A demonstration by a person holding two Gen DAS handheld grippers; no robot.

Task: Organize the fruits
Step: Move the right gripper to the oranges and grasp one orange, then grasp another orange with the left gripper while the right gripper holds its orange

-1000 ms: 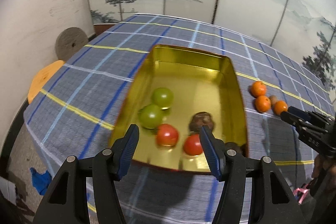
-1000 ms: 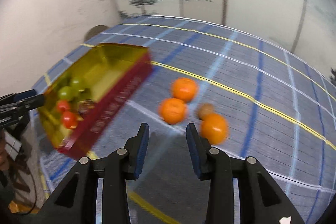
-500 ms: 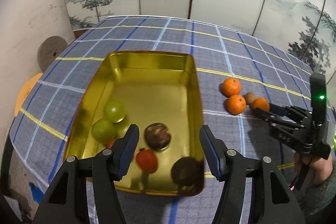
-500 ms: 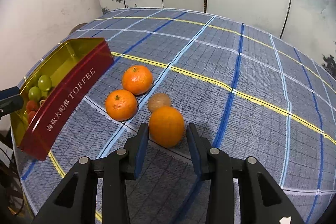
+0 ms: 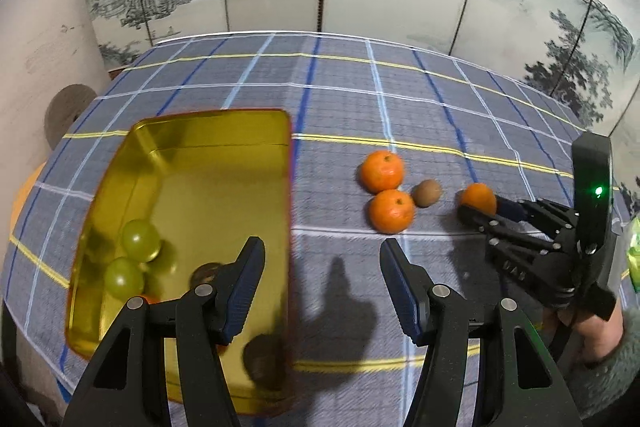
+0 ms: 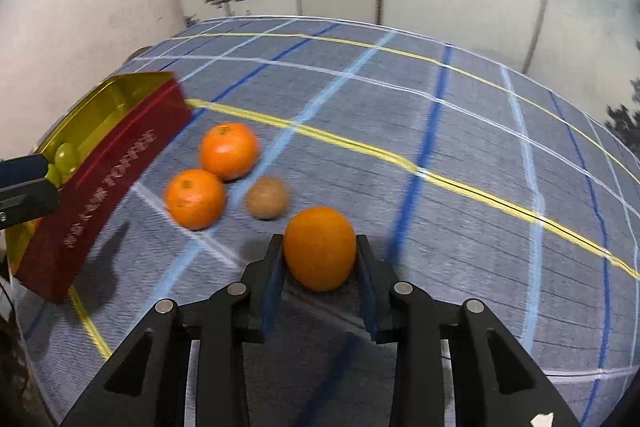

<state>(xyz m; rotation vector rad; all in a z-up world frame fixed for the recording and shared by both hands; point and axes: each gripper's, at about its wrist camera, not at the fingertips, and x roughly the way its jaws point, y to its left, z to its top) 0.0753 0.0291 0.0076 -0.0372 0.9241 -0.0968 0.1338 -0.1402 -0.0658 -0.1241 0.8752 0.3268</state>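
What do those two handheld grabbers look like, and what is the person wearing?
Both are matte black plastic frames with silver pins at the joints. The left gripper and the right gripper each have two flat fingers faced with ribbed dark blue pads. The right one carries a small green light. A fuzzy grey-green sleeve shows.

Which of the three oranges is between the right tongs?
The orange nearest the camera, apart from the touching pair. The right tongs are closing on its sides.

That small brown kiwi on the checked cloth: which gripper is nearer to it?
Right. The right gripper, closing around an orange, sits just beside the small brown kiwi; the left gripper hangs farther back, by the gold tin.
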